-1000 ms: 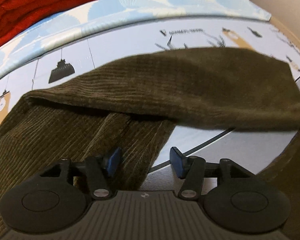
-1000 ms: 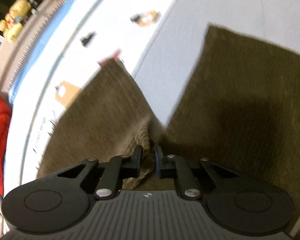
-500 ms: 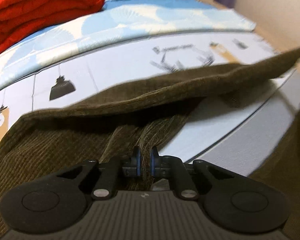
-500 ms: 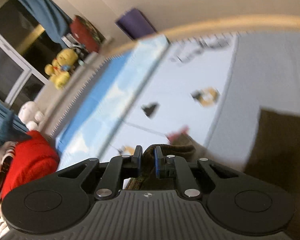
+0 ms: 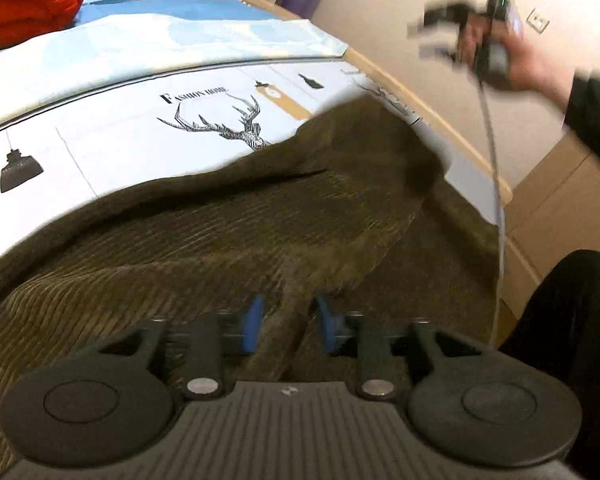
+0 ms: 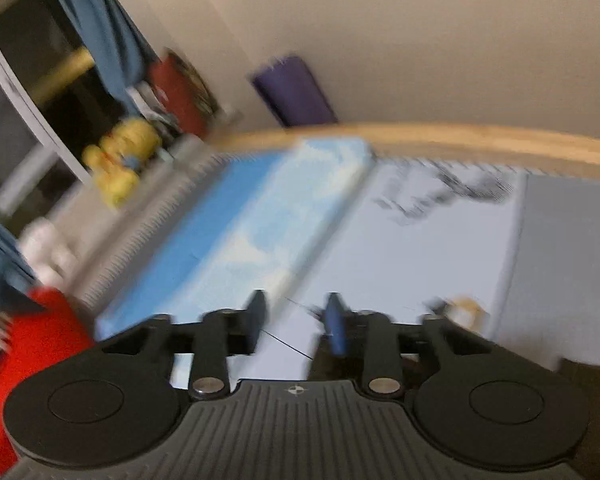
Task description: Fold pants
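Now the olive-green corduroy pants (image 5: 228,240) lie spread across the near part of the bed (image 5: 112,136), on its white printed sheet with a deer drawing, one fold running up toward the far right edge. Just above the cloth, the left hand-held gripper (image 5: 288,328) has its blue-padded jaws parting, a ridge of corduroy between them but not pinched. Raised at the far right, the right hand-held gripper (image 5: 436,36) shows blurred in a person's hand (image 5: 520,60); its own view shows the jaws opening with nothing between them. A red folded blanket (image 5: 24,0) sits at the far left.
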